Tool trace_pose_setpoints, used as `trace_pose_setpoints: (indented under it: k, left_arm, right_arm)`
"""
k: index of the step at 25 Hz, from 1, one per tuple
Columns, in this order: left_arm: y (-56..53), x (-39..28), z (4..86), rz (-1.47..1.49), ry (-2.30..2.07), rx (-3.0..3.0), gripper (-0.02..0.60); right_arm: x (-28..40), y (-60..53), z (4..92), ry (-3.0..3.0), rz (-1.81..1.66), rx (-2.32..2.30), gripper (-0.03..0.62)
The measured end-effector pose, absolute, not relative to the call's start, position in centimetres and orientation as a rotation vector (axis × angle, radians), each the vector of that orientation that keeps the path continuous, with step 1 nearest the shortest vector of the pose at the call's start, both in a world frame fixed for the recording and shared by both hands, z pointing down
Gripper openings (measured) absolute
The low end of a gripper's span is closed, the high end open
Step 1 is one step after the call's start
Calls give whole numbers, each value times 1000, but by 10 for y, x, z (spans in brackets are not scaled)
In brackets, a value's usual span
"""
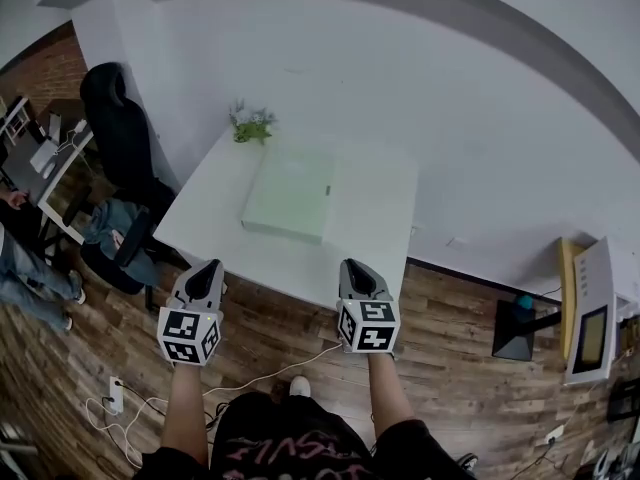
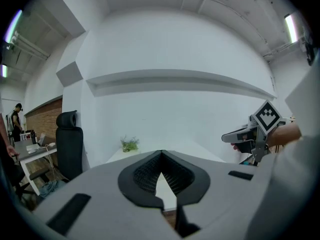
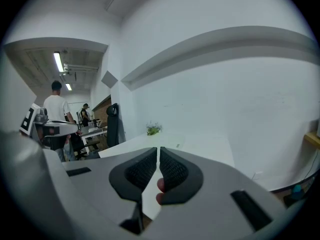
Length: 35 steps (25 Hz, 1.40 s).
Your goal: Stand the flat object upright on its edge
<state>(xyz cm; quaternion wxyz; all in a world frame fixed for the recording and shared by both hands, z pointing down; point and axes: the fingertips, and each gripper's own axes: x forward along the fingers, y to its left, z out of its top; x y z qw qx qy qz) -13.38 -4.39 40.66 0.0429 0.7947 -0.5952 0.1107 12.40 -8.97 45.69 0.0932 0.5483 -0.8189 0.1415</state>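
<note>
Flat object (image 1: 291, 203): a pale green, square, slab-like box. It lies flat on its broad face on the white bench (image 1: 380, 218), left of centre, edges slightly skewed to the bench edges. Nothing touches it.

The head view looks steeply down on the bench (image 1: 375, 218) from well back; the 2 gripper views face nearly level across it, sharing the plant (image 1: 251, 125).

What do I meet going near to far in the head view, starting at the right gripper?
right gripper → white rectangular table → pale green flat square box → small green leafy plant → white wall
</note>
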Motion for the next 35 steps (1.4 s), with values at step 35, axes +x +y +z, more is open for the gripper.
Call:
trace_pose_setpoints:
  k: [35]
  left_arm:
    - [-256, -154, 434, 361, -1651, 2474, 15]
  right_arm:
    - [93, -259, 496, -2312, 518, 1652, 29]
